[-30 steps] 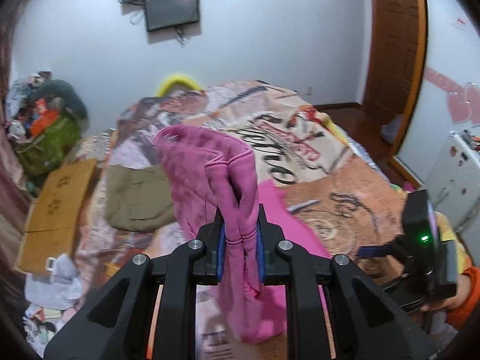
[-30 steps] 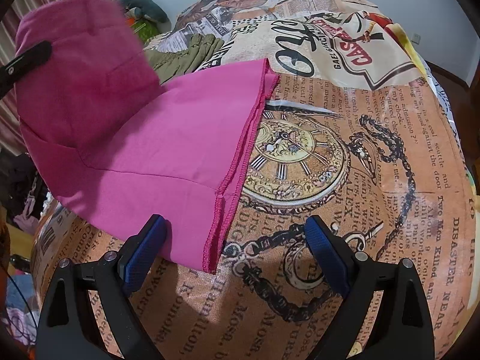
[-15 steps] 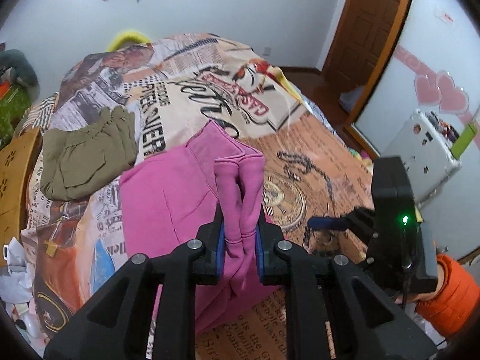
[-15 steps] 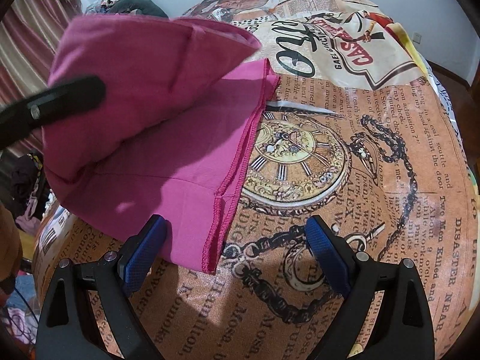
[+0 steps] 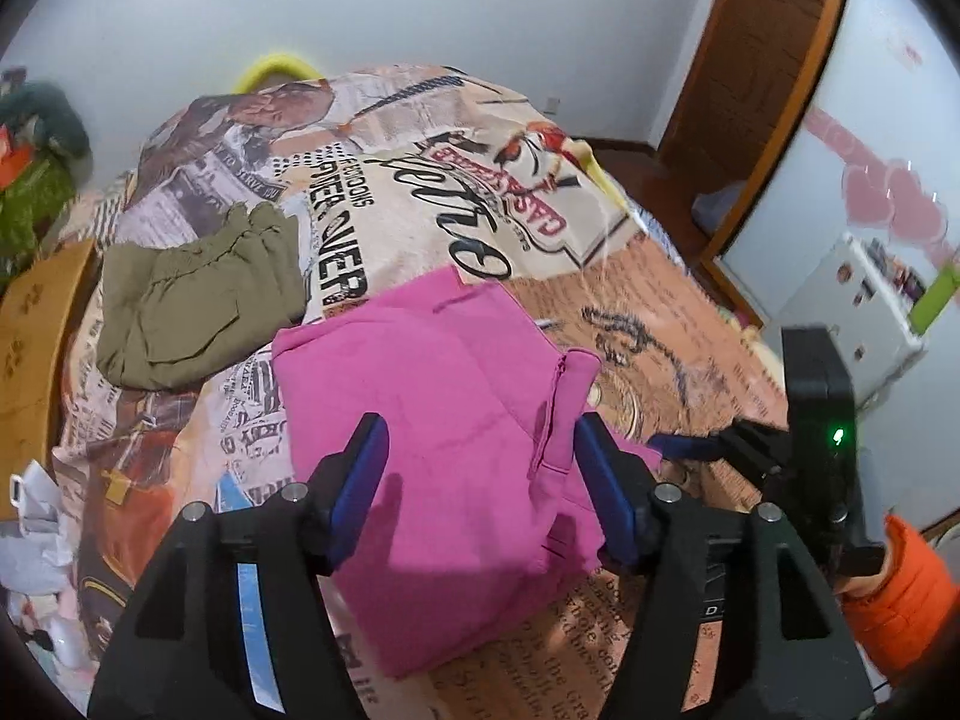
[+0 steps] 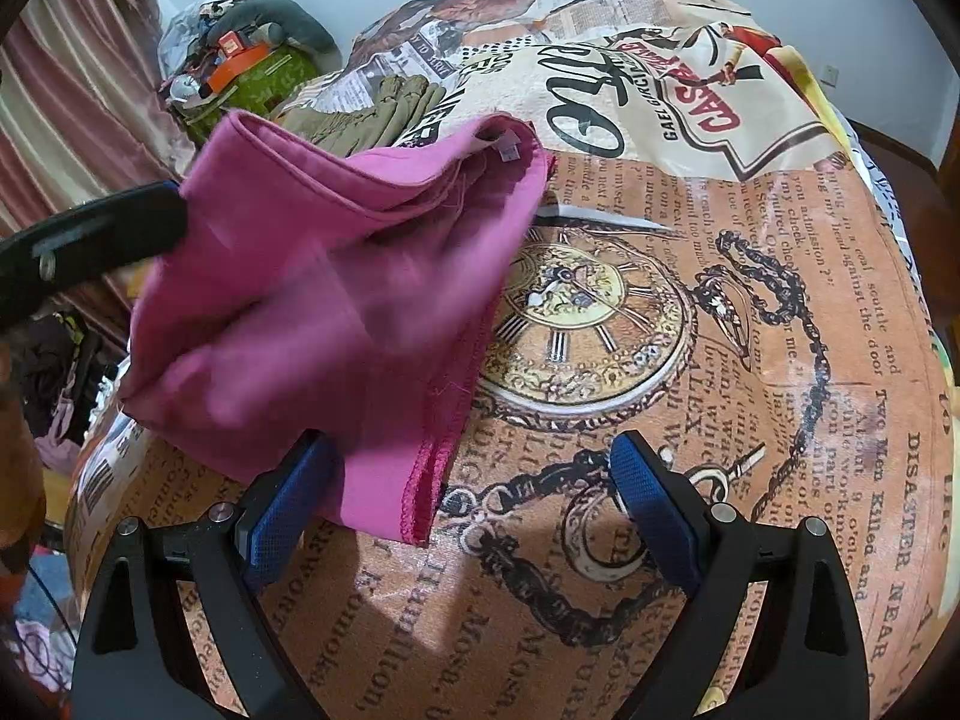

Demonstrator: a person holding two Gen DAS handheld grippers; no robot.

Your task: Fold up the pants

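Observation:
The pink pants [image 5: 432, 396] lie folded over on the printed bedspread [image 5: 480, 180]. My left gripper [image 5: 480, 426] hovers just above them and its jaws are opening. The cloth lies under the gap, and a raised hem stands by the right pad without being pinched. In the right wrist view the top layer of the pink pants [image 6: 336, 300] is blurred and settling, with a left finger [image 6: 90, 234] at its left edge. My right gripper [image 6: 471, 450] is open low over the bed at the pants' near hem, holding nothing.
Olive-green pants [image 5: 198, 300] lie bunched on the bed, beyond the pink ones and to their left. A pile of clothes and bags [image 6: 240, 60] sits past the bed's left side. An orange sleeve [image 5: 900, 576] holds the right gripper. A wooden door [image 5: 762, 60] and a white cabinet [image 5: 858, 312] stand to the right.
The left gripper carried the pinched pink fold down and over the pants, then its jaws parted and let the cloth go. The right gripper has stayed still.

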